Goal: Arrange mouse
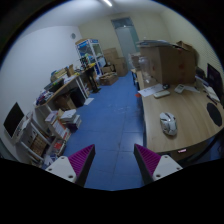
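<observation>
A white mouse [168, 123] lies on a wooden desk [176, 140] to the right of my fingers and a little beyond them. My gripper [114, 160] is held high above the blue floor [112, 120], to the left of the desk. Its two fingers with magenta pads [81, 160] stand wide apart with nothing between them. A dark round mouse mat [215, 113] lies further right on the desk.
A cardboard box [167, 62] stands at the desk's far end. White papers [160, 91] lie on the desk beyond the mouse. Cluttered tables and shelves [60, 95] line the left side. A door [124, 45] is at the far wall.
</observation>
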